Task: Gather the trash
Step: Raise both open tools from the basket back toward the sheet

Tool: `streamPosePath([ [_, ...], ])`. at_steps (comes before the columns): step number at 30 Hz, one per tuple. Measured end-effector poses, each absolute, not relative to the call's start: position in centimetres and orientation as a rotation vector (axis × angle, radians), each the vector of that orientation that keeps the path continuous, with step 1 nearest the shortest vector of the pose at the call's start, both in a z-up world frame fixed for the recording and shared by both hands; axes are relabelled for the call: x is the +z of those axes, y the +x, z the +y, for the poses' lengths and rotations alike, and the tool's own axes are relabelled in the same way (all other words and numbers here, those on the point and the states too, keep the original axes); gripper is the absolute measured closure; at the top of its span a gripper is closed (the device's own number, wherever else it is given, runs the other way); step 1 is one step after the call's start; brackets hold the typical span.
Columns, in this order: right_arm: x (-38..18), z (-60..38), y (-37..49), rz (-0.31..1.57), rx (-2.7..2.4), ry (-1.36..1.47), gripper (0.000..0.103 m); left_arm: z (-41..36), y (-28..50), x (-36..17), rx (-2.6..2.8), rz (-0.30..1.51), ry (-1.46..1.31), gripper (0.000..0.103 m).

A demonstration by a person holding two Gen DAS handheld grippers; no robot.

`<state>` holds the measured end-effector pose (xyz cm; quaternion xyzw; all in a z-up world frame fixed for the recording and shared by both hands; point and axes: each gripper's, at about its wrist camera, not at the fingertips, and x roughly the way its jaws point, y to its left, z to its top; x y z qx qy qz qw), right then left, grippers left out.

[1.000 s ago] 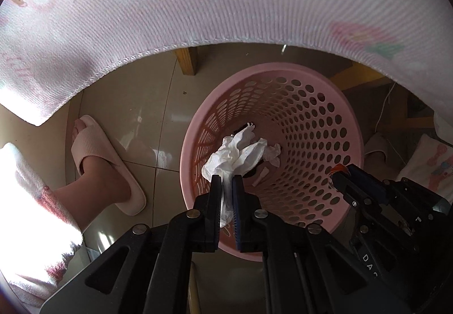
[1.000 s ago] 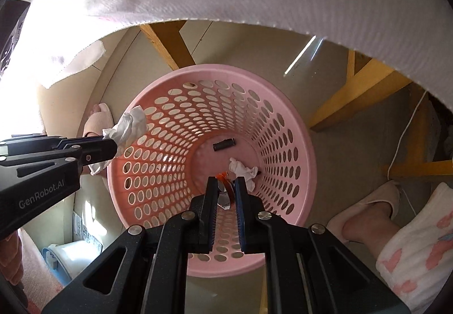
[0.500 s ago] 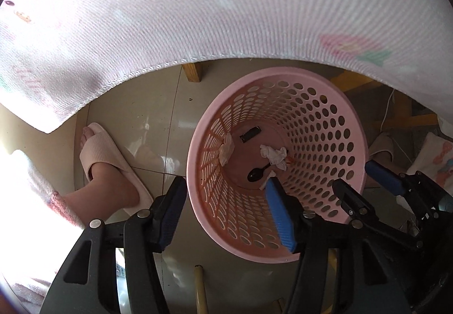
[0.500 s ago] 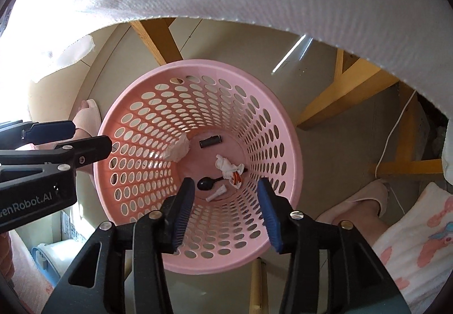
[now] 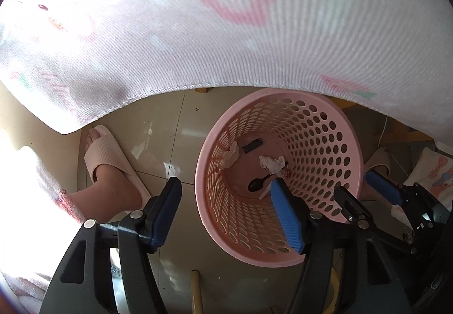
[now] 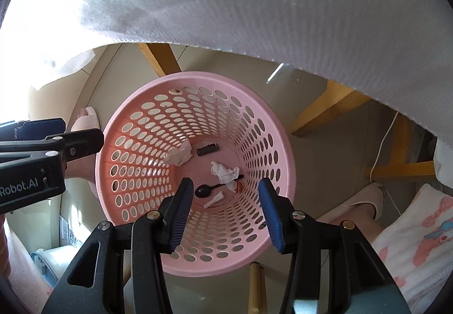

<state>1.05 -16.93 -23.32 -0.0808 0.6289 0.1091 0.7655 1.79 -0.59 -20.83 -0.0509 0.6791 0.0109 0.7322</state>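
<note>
A pink perforated trash basket (image 5: pixel 351 144) (image 6: pixel 271 127) stands on the tiled floor below both grippers. Inside lie a crumpled white tissue (image 5: pixel 230 155) (image 6: pixel 179 155) against the left wall, a second white tissue (image 5: pixel 271 163) (image 6: pixel 225 171), a black spoon (image 5: pixel 256 184) (image 6: pixel 204 191), a small black object (image 5: pixel 252 145) (image 6: pixel 208 149) and a small white piece (image 6: pixel 213 200). My left gripper (image 5: pixel 226 212) is open and empty above the basket's left rim. My right gripper (image 6: pixel 223 209) is open and empty above the basket's near side.
A pale tablecloth (image 5: pixel 226 17) (image 6: pixel 254 2) hangs over the top of both views. The person's slippered feet (image 5: pixel 110 161) (image 6: pixel 365 200) stand on either side of the basket. Wooden table legs (image 6: pixel 161 59) and a white cable (image 6: pixel 385 138) lie behind it.
Both grippers opened. The left one dropped its crumpled tissue into the basket, where it now rests against the left wall; the right one dropped its item too. Both lifted slightly.
</note>
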Motion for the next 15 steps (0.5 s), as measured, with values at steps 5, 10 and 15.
streamPosePath([
  [5, -21.6, -16.9, 1.0, 1.305, 0.225, -0.175, 0.053, 0.3, 1.9, -19.5, 0.090, 1.445, -0.133, 0.038],
  [10, -19.7, -17.2, 0.9, 1.280, 0.237, -0.114, 0.053, 1.2, 1.8, -17.4, 0.133, 1.362, -0.132, 0.033],
  [15, -17.4, -16.7, -0.2, 1.207, 0.248, -0.181, 0.053, 1.2, 1.7, -15.1, 0.162, 1.255, -0.072, 0.029],
])
